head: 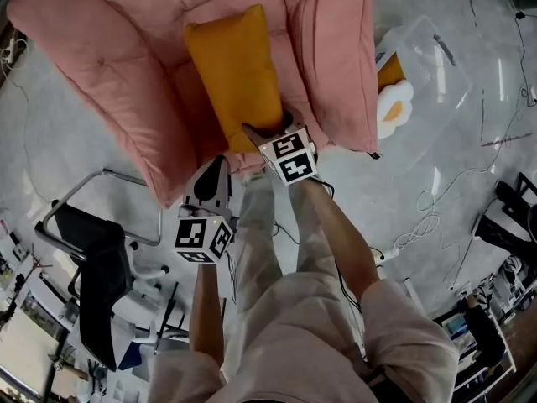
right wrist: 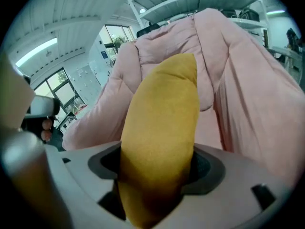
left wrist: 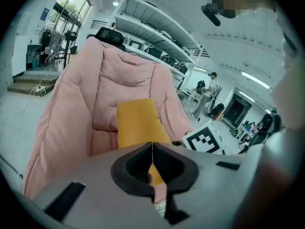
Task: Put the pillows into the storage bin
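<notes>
On quilted armchair [head: 101, 49]: oblong pillow [head: 235, 65] (right tool [head: 262, 134] clamping).

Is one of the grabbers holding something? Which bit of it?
Yes. The right gripper grips the yellow pillow by its near end, the one closest to the person. The left gripper is shut and holds nothing.

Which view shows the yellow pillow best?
Head view: nearly all the yellow pillow shows, on the pink chair. Right gripper view shows only its end, gripped in the right claw. Left gripper view shows it partly hidden behind the shut left claw.
</notes>
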Tool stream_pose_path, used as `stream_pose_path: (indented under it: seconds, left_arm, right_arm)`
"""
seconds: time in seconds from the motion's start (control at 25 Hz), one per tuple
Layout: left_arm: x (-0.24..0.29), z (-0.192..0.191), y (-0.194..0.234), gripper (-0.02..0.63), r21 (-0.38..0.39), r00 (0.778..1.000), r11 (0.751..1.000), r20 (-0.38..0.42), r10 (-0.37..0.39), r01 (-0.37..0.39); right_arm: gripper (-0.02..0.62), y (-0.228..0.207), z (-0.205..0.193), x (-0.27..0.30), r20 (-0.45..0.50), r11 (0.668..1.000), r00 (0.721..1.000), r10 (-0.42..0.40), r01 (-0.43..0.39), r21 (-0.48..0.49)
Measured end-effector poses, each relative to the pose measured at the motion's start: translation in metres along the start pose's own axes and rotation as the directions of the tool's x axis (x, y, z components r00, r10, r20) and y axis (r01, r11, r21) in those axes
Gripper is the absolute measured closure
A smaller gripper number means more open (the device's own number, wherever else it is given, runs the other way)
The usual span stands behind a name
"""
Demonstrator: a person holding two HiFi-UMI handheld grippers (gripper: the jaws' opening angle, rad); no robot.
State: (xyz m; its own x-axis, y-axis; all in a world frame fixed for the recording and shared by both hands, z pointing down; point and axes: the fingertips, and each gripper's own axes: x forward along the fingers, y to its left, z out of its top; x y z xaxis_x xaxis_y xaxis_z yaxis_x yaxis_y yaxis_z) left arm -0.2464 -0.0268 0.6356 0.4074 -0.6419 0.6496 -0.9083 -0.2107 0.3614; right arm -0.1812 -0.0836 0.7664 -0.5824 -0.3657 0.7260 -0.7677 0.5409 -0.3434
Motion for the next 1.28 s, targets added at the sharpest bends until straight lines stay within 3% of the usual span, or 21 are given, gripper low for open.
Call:
stream_pose_path:
  seconds: [0.32,0.52,0.64,0.8,1.04,1.12,1.28]
  left_arm:
    - [0.029,0.007,-0.074,0.594,0.076,0.997,0.994,-0.015,-0.072,0.073]
    - [0.050,0.016,-0.128,0.594,0.146,0.989,0.979,-0.038,-0.140,0.144]
    - [0.063,0.018,-0.163,0.594,0.190,0.980,0.962,-0.062,-0.188,0.197]
    - [0.083,0.010,-0.214,0.594,0.229,0.965,0.938,-0.095,-0.243,0.259]
    - [0.108,-0.004,-0.280,0.594,0.276,0.936,0.896,-0.157,-0.315,0.348]
    - [0.115,-0.008,-0.295,0.594,0.286,0.928,0.885,-0.176,-0.329,0.368]
    - [0.128,-0.019,-0.312,0.594,0.296,0.916,0.871,-0.213,-0.340,0.392]
  right_arm:
    - [0.239,-0.059,0.041,-0.114,0.211,0.997,0.975,-0.075,0.074,0.017]
    - [0.239,-0.116,0.061,-0.192,0.338,0.984,0.925,-0.173,0.150,0.094]
    - [0.239,-0.157,0.050,-0.240,0.391,0.961,0.886,-0.249,0.178,0.211]
    - [0.238,-0.208,0.019,-0.303,0.433,0.906,0.833,-0.346,0.176,0.384]
    - [0.238,-0.292,-0.062,-0.359,0.379,0.787,0.781,-0.496,0.220,0.577]
    - [0.236,-0.319,-0.096,-0.368,0.323,0.739,0.776,-0.541,0.256,0.623]
    - [0.230,-0.364,-0.162,-0.366,0.196,0.665,0.793,-0.577,0.318,0.676]
